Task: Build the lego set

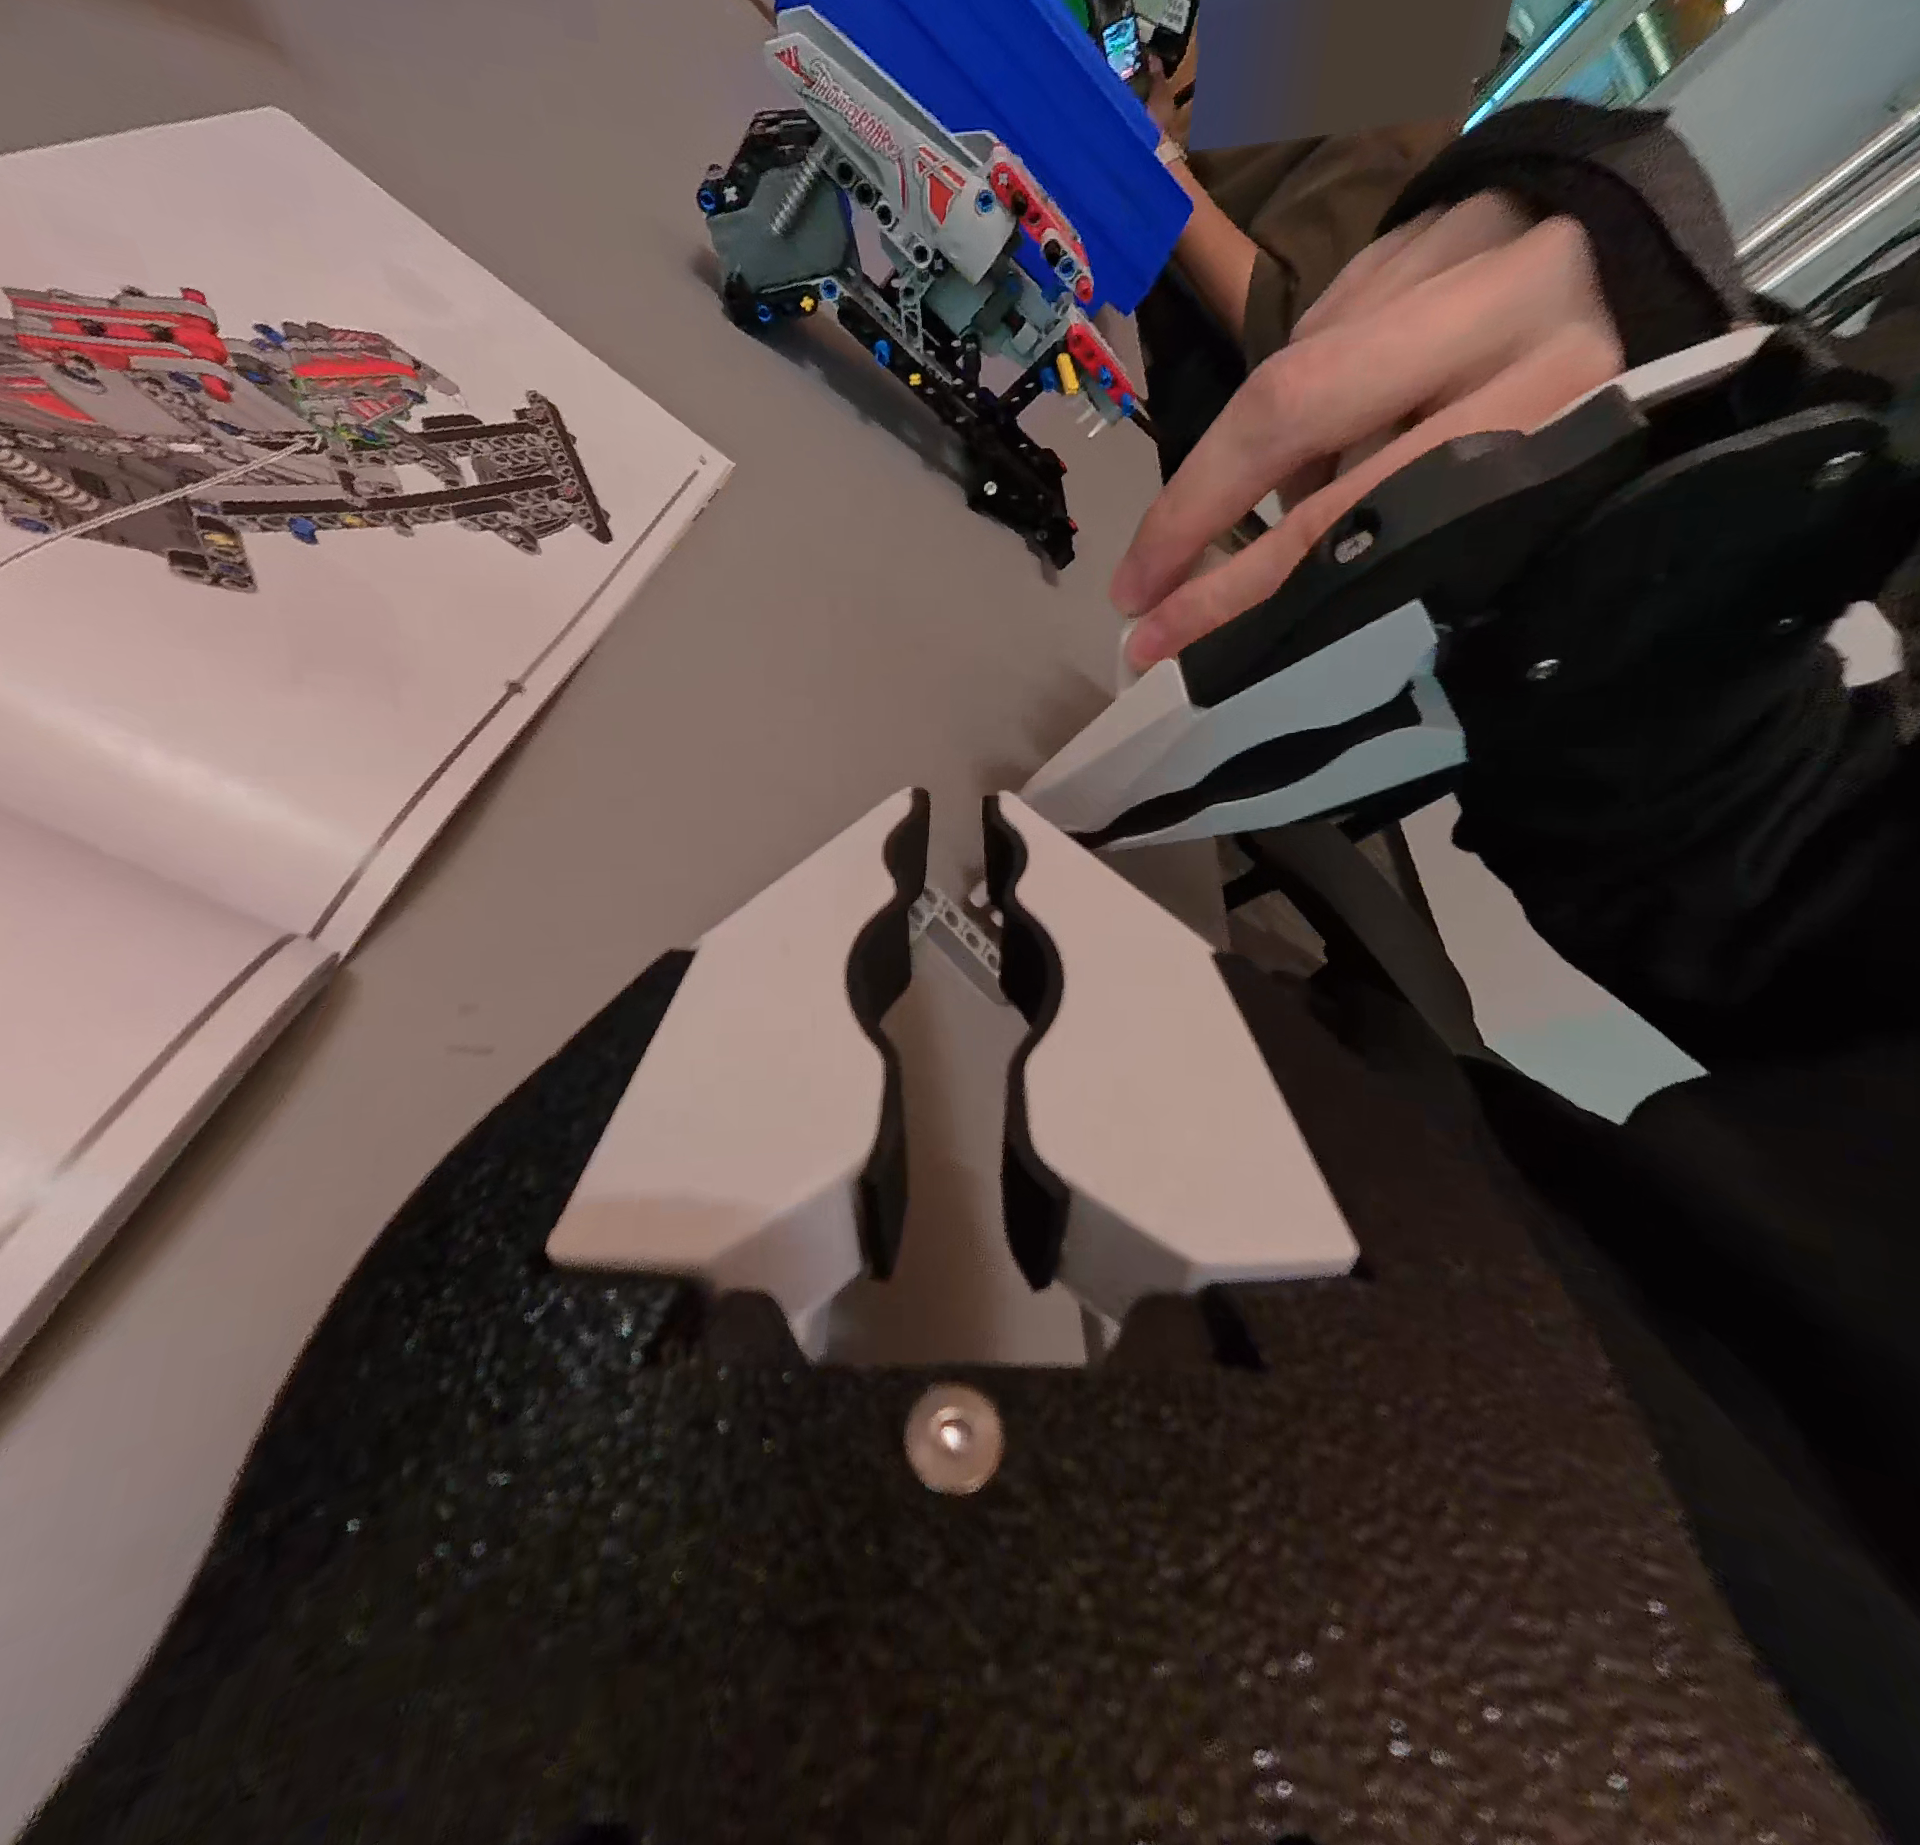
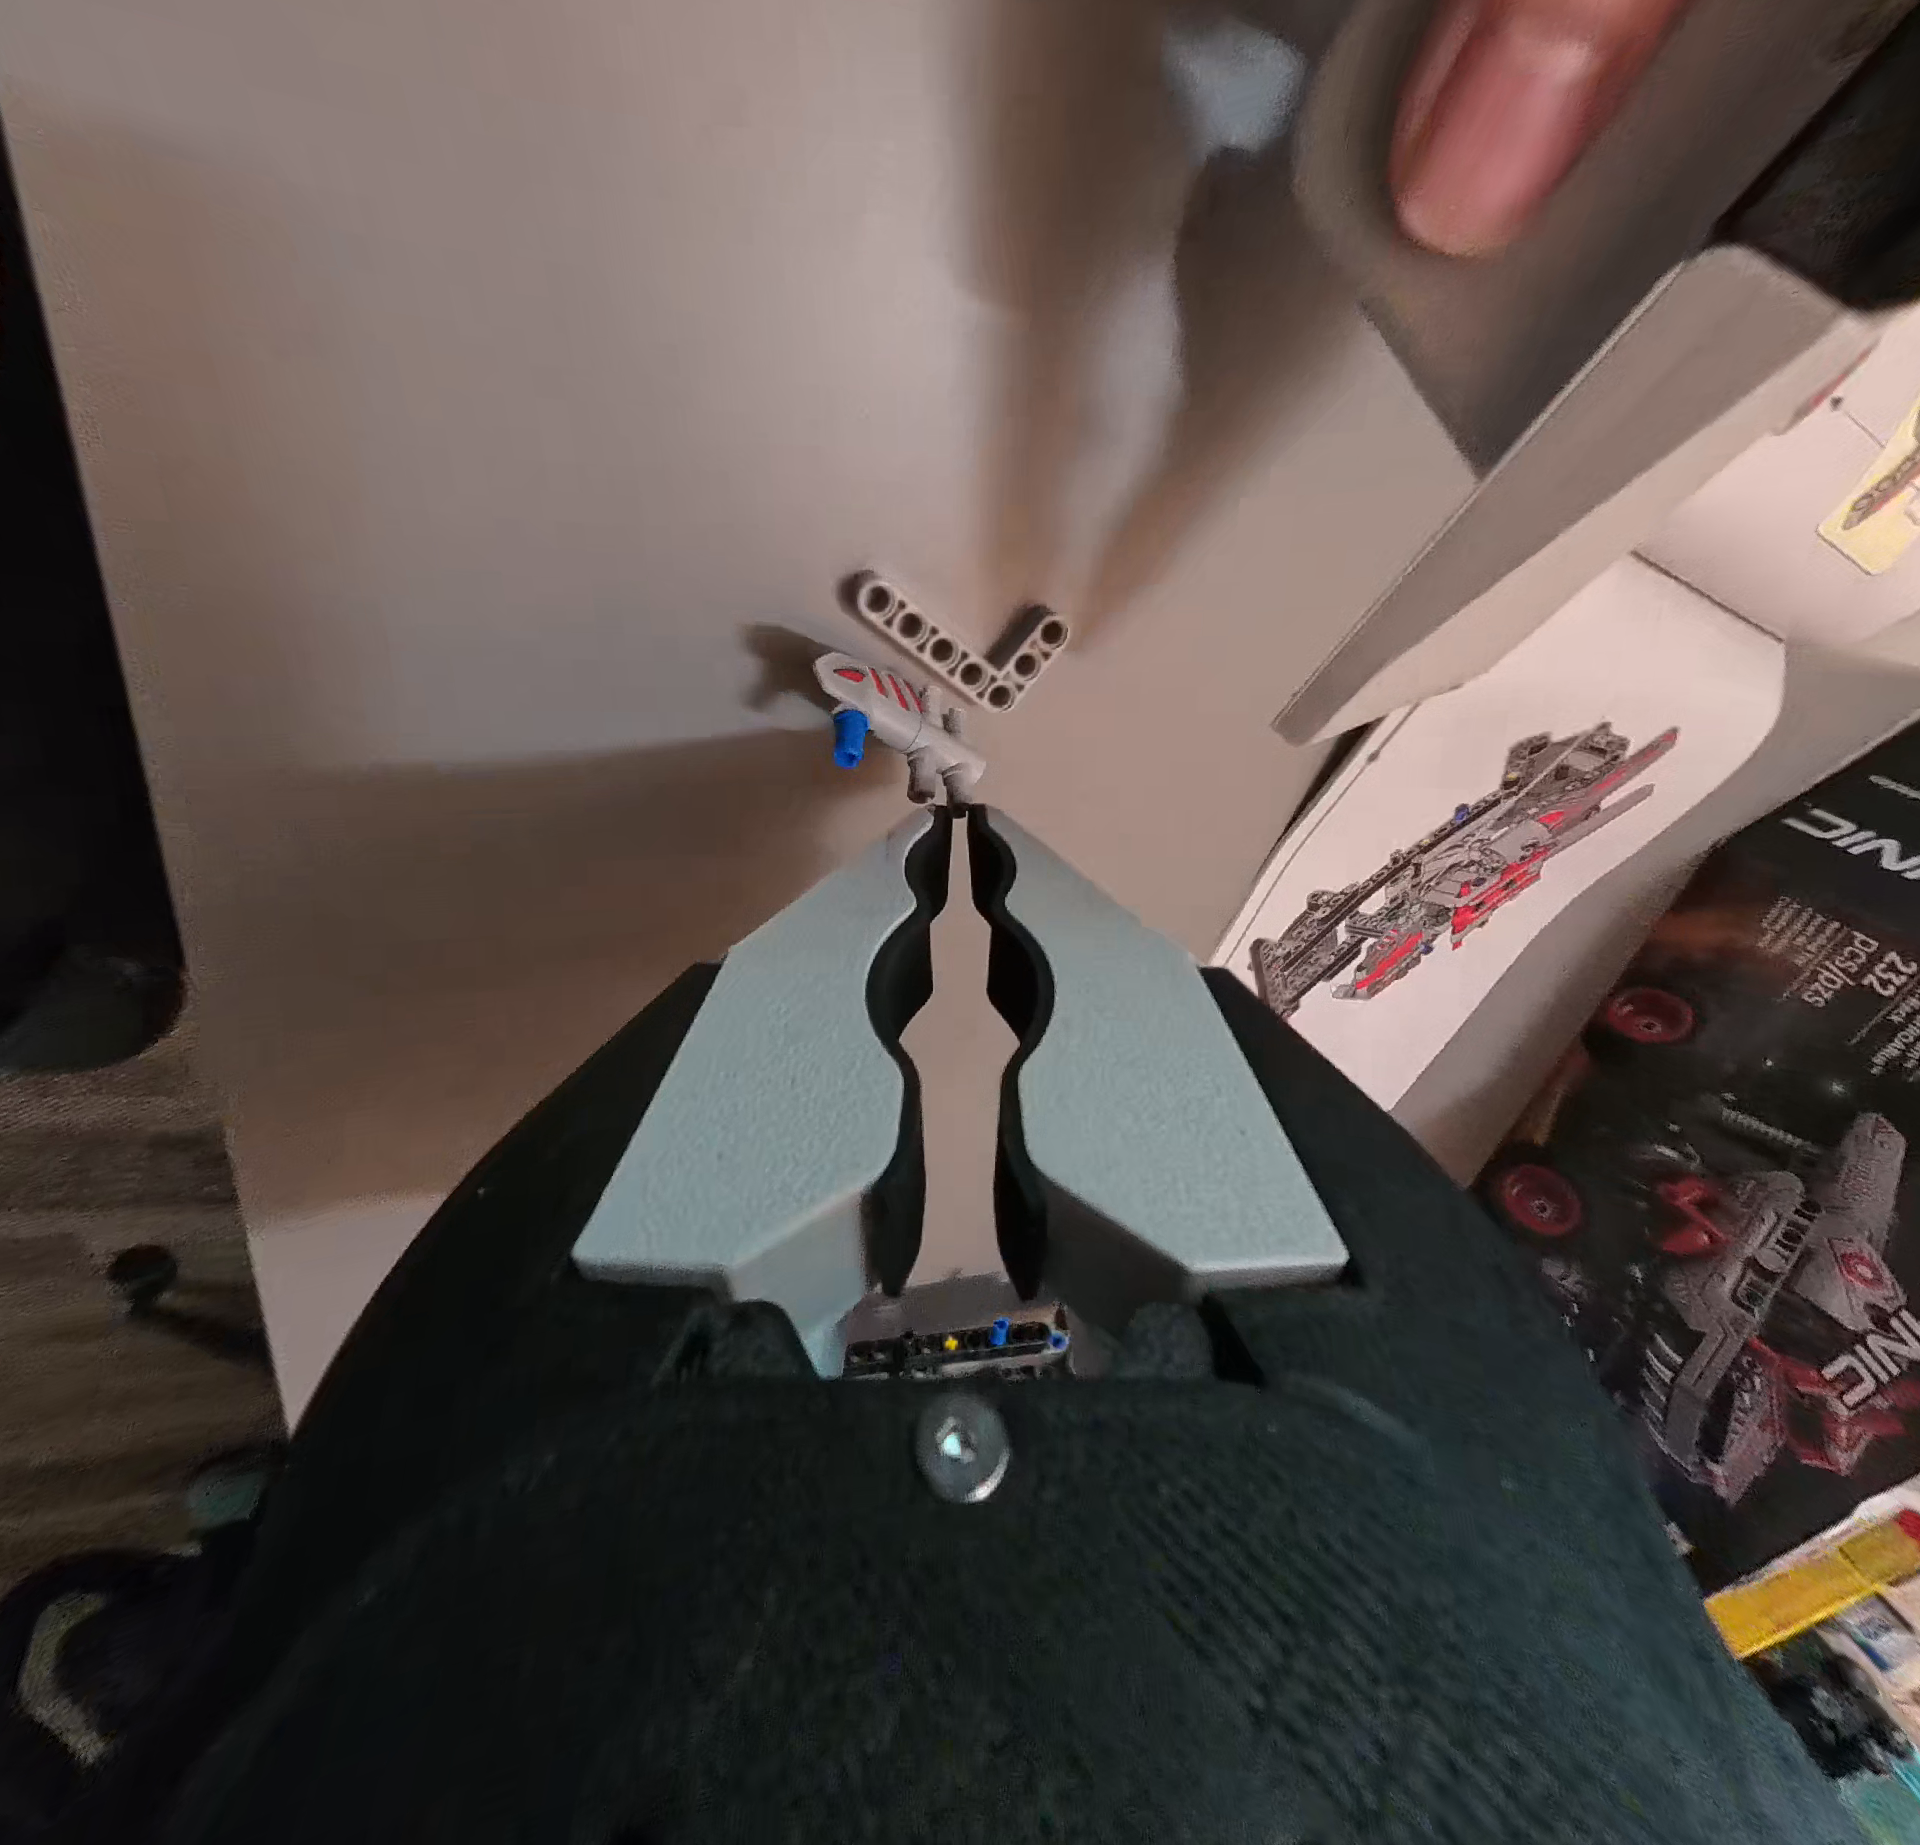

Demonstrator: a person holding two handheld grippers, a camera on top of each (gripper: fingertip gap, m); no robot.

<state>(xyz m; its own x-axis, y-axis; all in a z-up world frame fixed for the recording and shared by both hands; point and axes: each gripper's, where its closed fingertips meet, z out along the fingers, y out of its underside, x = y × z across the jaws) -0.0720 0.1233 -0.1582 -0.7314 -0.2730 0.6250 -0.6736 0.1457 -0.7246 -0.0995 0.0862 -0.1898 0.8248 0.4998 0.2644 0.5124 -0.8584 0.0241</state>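
Observation:
My left gripper hovers over the grey table with its jaws a narrow gap apart and nothing between them. A light grey L-shaped beam lies on the table under its fingers; it also shows in the right wrist view. My right gripper is shut on a small grey sub-assembly with red stripes and a blue pin, held just beside the beam. The right gripper reaches in from the right in the left wrist view. The left gripper appears blurred at the upper right.
An open instruction booklet lies on the left, also in the right wrist view. The partly built model stands farther back before a blue bin. A person's hand grips the right gripper. A set box lies beside the booklet. The gap from one gripper's tips to the other's is roughly 6 centimetres.

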